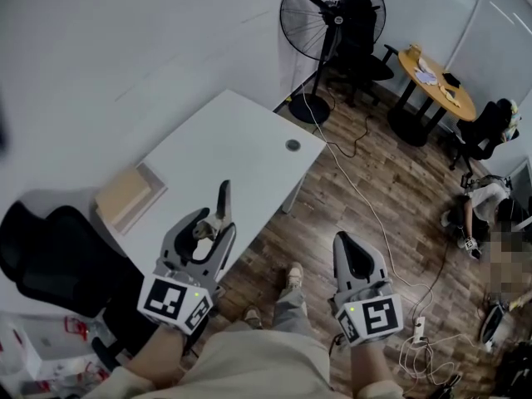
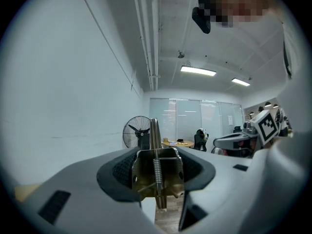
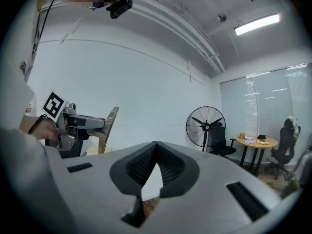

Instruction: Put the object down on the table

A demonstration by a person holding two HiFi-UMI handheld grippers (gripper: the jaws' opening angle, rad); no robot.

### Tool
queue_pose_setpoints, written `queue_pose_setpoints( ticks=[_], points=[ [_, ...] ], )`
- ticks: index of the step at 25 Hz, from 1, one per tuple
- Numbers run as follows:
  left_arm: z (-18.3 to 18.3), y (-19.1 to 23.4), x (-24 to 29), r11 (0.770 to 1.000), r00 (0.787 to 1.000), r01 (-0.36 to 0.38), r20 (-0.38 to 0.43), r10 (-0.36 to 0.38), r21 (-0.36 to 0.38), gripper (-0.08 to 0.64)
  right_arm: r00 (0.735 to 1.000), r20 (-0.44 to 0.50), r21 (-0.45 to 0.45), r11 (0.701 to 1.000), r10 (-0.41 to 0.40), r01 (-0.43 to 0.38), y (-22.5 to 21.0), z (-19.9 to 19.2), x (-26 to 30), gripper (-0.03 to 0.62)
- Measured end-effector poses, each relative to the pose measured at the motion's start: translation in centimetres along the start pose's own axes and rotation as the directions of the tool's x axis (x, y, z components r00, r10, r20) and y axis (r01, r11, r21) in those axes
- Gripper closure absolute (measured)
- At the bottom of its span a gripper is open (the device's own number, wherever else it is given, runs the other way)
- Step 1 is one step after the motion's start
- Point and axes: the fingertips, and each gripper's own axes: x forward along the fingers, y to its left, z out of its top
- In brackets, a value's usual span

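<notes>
Two grippers: your left gripper point(image 1: 212, 224) has its fingers clenched on a metal spring clamp point(image 2: 157, 172), with the white tabletop point(image 1: 237, 140) beyond them; your right gripper point(image 3: 155, 147) has its fingers pressed together, empty.

**Room tally — kinds and counts**

2 grippers are in the wearer's hands, the left gripper point(image 1: 212, 225) and the right gripper point(image 1: 343, 241). Each carries 1 cube, so there are 2 marker cubes point(image 1: 174, 302).

There is 1 metal spring tool point(image 1: 222, 199).

There are 2 tables: 1 white table point(image 1: 233, 148) and 1 round wooden table point(image 1: 463, 106). The white one has 1 tan box point(image 1: 125, 194) and 1 round grommet point(image 1: 293, 145).

There is 1 standing fan point(image 1: 312, 19).

There are 3 black office chairs point(image 1: 50, 256) — 1 at the near left, 1 beside the fan and 1 by the round table.

There are 2 ceiling lights point(image 2: 198, 71).

The people at the far right edge are too small to count.
</notes>
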Motion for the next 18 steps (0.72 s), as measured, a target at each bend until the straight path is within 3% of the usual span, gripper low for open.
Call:
queue_pose_setpoints(
  ticks=[8, 18],
  points=[
    [-1.0, -0.2, 6.2, 1.0, 1.0, 0.007, -0.028, -0.008, -0.014, 0.342, 1.0, -0.007, 0.021, 0.999, 0.029, -0.029, -4.6, -1.2, 4.7, 0.571],
    [-1.1, 0.2, 18.0, 0.998, 0.997, -0.021, -0.069, 0.016, -0.067, 0.342, 0.994, -0.057, 0.036, 0.995, 0.093, -0.091, -14.1, -2.4, 13.0, 0.571]
  ],
)
